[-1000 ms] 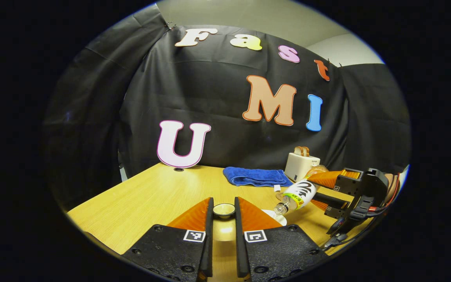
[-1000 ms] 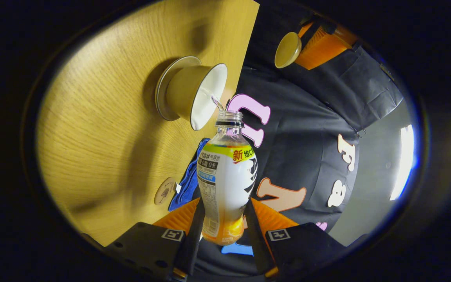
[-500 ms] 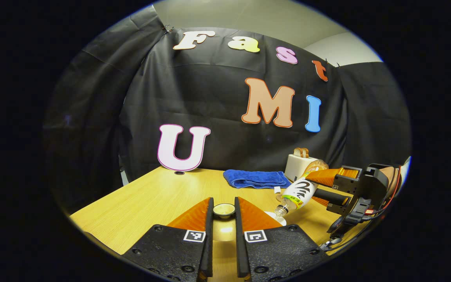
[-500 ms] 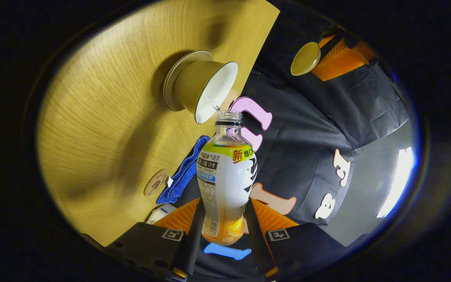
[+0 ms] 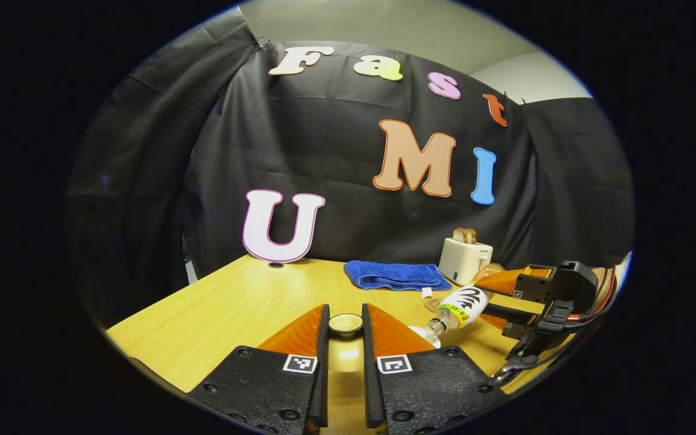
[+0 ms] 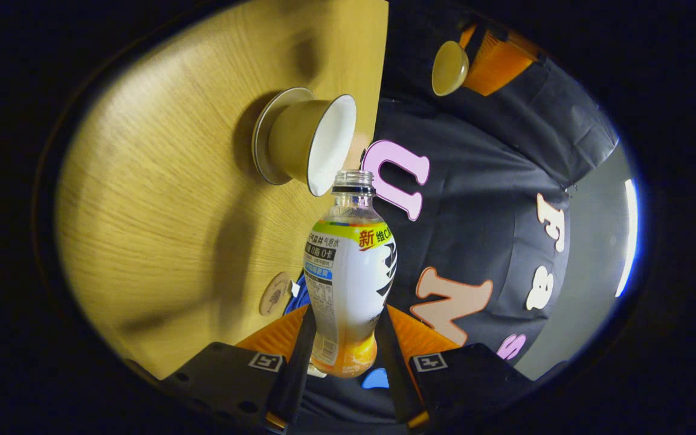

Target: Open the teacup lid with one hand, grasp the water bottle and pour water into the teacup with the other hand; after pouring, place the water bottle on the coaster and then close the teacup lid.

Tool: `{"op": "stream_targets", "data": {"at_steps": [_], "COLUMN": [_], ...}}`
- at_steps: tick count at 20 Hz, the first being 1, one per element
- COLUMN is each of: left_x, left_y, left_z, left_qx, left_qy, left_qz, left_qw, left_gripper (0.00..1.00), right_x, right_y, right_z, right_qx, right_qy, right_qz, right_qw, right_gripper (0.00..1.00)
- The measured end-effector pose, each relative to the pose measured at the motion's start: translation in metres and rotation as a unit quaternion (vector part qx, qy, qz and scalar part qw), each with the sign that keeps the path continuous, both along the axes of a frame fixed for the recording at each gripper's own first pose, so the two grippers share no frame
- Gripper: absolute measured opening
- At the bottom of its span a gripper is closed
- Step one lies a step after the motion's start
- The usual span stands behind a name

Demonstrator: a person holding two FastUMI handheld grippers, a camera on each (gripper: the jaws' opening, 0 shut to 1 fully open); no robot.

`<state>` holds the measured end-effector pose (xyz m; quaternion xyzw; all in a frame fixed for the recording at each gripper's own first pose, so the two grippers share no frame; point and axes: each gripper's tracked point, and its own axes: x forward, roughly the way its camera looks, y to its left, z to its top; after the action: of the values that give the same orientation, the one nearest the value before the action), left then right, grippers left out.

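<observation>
My left gripper (image 5: pixel 344 313) is shut on the knob of the small tan teacup lid (image 5: pixel 345 324), held up off the table. The same lid (image 6: pixel 448 66) shows in the right gripper view, away from the cup. My right gripper (image 6: pixel 347 314) is shut on the water bottle (image 6: pixel 348 272), which is uncapped and tipped towards the teacup (image 6: pixel 307 145). The cup stands open on its saucer (image 6: pixel 261 142). The bottle's mouth is just beside the cup's white rim, and no stream shows. In the left gripper view the bottle (image 5: pixel 463 302) lies nearly level. The round coaster (image 6: pixel 274 294) lies bare.
A folded blue towel (image 5: pixel 393 275) and a white toaster (image 5: pixel 464 258) with bread sit at the back of the wooden table (image 5: pixel 245 302). The table's edge runs close behind the teacup in the right gripper view.
A thin stream ran from the bottle into the cup before; now it is gone. The bottle has tipped back towards level. The left gripper and lid have hardly moved.
</observation>
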<state>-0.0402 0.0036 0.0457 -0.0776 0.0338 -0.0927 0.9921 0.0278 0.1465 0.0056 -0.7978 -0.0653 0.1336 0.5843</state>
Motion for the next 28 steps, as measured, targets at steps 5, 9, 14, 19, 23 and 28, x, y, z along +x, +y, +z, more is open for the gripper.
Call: {"op": "stream_targets", "data": {"at_steps": [5,9,14,19,23,28], "left_x": [-0.001,-0.001,0.003,0.011,0.02,0.035], "left_y": [-0.005,-0.01,-0.019,-0.032,-0.051,-0.073], "left_z": [0.003,0.004,-0.002,-0.01,-0.015,-0.025], "left_qx": [0.002,0.015,0.021,0.039,0.039,0.056], "left_qy": [-0.005,-0.01,0.002,0.007,0.012,0.02], "left_qz": [-0.003,-0.008,-0.017,-0.027,-0.041,-0.057], "left_qw": [1.0,1.0,1.0,0.999,0.998,0.997], "left_gripper": [0.22,0.22,0.22,0.21,0.21,0.22], "right_x": [-0.009,-0.025,-0.037,-0.032,-0.034,-0.033], "right_y": [-0.005,0.001,-0.001,-0.013,-0.018,-0.031], "right_z": [-0.024,-0.033,-0.041,-0.039,-0.027,-0.015], "right_qx": [0.11,0.207,0.328,0.435,0.505,0.565], "right_qy": [0.047,0.099,0.153,0.185,0.199,0.208], "right_qz": [-0.02,-0.026,-0.055,-0.083,-0.089,-0.096], "right_qw": [0.993,0.973,0.931,0.878,0.835,0.793], "right_gripper": [0.63,0.63,0.63,0.63,0.63,0.63]}}
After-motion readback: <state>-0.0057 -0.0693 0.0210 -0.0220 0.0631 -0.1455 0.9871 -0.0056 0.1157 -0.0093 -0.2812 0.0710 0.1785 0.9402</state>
